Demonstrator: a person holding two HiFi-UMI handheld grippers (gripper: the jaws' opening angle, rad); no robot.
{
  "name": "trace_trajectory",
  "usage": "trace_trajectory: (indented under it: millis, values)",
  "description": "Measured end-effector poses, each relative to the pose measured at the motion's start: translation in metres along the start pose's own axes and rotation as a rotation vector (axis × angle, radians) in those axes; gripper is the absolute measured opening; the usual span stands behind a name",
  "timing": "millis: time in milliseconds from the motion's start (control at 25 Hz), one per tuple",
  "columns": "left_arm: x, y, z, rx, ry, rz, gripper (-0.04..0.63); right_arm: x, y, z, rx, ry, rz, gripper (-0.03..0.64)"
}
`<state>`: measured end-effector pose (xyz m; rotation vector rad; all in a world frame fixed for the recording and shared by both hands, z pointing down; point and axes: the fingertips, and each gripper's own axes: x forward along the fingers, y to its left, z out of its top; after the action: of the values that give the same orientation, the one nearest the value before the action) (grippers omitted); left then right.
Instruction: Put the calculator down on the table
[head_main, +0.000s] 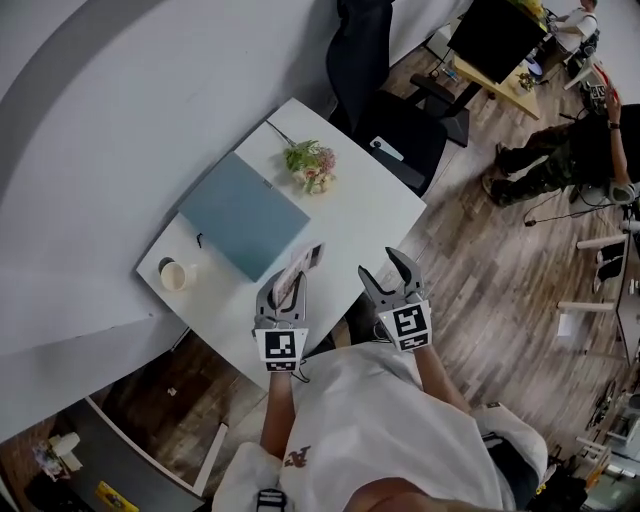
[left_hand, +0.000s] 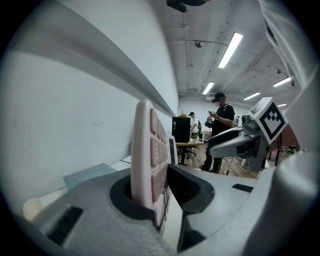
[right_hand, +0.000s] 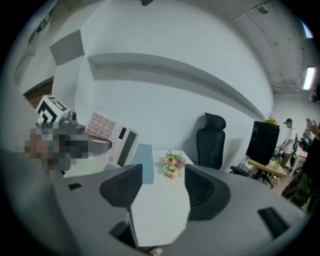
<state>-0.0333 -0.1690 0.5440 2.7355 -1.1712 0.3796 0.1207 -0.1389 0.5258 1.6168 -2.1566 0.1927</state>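
- The left gripper (head_main: 283, 287) has its jaws pressed tight on the calculator (head_main: 302, 266). It pinches the bottom end, so the pink calculator stands up on its thin edge w/ the keys facing the right side.
- The right gripper (head_main: 383, 265) has its jaws a bit apart w/ nothing in them. Thru the gap in the right gripper view you only see table top.
- Where the calc is: in the air, over the near edge of the table (head_main: 360, 215), close to the corner of the blue pad (head_main: 243, 215). I can't tell if it touches the top yet; it looks like it doesn't.
- Task so far: the calc is held and brought over the table. Left to do, I think: lay it flat, let go, pull the gripper away.
- Room, big to small: a big white wall (head_main: 120, 90) runs by the table, and the floor (head_main: 500, 270) is wood.
- A black chair (head_main: 385, 90) sits at the far side. People stand or sit far off.
- The table is white and flat w/ lots of bare room near the grippers.
- On it: the blue pad, then some flowers (head_main: 310, 165), then a small cup (head_main: 175, 275).
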Motion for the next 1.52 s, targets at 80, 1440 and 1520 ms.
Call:
trace_trajectory:
  millis: [80,1440,1520]
  values:
    - [0.005,-0.001,-0.005,-0.014,0.013,0.010,0.095,0.005,-0.002,-0.006,0.003,0.013,0.024,0.268]
    - [0.077,-0.047,-0.102,-0.337,0.200,0.106,0.095,0.072,-0.027,-0.086,-0.066,0.151,0.367,0.255]
    - [0.080,-0.048,-0.109,-0.350,0.213,0.105,0.095,0.074,-0.027,-0.091,-0.068,0.161,0.375,0.255]
